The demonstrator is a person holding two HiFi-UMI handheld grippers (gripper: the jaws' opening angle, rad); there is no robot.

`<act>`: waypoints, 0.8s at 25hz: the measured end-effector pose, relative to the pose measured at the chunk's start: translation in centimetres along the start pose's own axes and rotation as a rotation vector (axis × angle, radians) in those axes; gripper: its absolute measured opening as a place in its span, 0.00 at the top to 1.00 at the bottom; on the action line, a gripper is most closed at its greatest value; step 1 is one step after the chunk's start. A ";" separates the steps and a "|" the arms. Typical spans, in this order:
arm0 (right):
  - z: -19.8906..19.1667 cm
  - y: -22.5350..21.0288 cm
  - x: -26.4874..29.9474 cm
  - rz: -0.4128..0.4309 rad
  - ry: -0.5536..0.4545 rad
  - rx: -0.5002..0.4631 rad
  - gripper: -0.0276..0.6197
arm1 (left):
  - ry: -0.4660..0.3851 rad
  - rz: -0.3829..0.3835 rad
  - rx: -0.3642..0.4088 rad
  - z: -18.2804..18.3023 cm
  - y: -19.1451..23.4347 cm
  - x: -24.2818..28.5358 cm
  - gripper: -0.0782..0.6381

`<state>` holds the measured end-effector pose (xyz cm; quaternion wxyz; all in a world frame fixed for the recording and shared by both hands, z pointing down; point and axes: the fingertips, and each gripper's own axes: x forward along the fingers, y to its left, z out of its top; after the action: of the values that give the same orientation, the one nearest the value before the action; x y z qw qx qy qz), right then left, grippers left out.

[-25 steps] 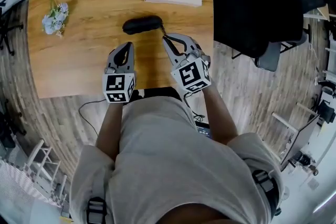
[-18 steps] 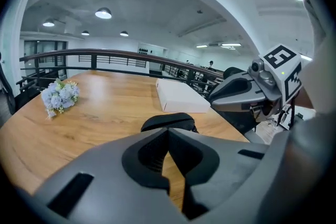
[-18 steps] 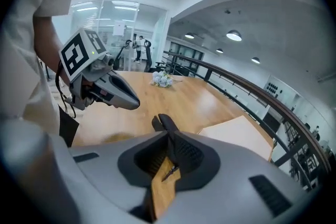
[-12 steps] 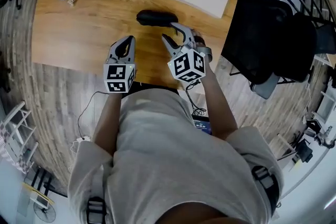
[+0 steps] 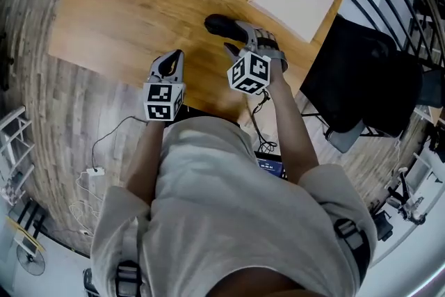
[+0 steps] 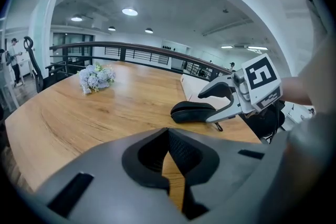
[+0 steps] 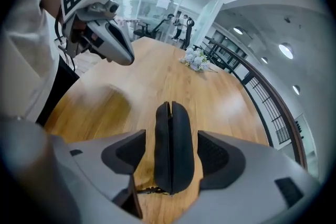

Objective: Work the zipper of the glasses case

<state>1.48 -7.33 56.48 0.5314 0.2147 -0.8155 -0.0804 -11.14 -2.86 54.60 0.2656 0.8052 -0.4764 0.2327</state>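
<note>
Since a second ago, our right gripper (image 5: 235, 38) has dropped over the case (image 7: 174, 144) on the table (image 5: 139, 17). Its jaws have just spread and straddle the case without gripping. Our left gripper (image 5: 172, 59) is pressed together, empty. Closing off-centre could skid the case.

Black zipped glasses case (image 7: 172, 148) on table (image 5: 132, 17)

Grey plastic left gripper (image 5: 172, 59), jaws pressed together, angled downward, grey plastic right gripper (image 5: 233, 37), jaws just opening wide astride the black oval glasses case (image 5: 221, 25), pads clear, both forearms extended.
</note>
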 end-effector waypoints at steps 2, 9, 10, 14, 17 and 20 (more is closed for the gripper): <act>-0.1 0.1 0.8 0.002 0.029 -0.032 0.49 | 0.003 0.000 0.002 -0.1 0.3 -0.1 0.86; -1.4 0.3 2.9 -0.014 0.156 -0.132 0.48 | 0.009 -0.021 0.019 0.2 1.1 -0.4 0.86; -1.5 0.2 3.1 -0.020 0.166 -0.130 0.48 | 0.013 -0.023 0.023 0.2 1.2 -0.4 0.86; -1.8 -0.3 3.3 -0.051 0.175 -0.125 0.49 | 0.007 -0.050 0.032 0.3 1.2 -0.4 0.86; -1.7 -0.3 3.1 -0.058 0.167 -0.133 0.53 | -0.017 -0.085 0.050 0.7 0.7 -0.7 0.86; -1.3 -0.3 2.6 -0.047 0.140 -0.120 0.55 | -0.019 -0.092 0.137 1.6 0.5 -0.6 0.86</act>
<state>1.85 -8.58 59.11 0.5968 0.2068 -0.7649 -0.1265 -11.63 -3.69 53.13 0.2158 0.8447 -0.4243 0.2447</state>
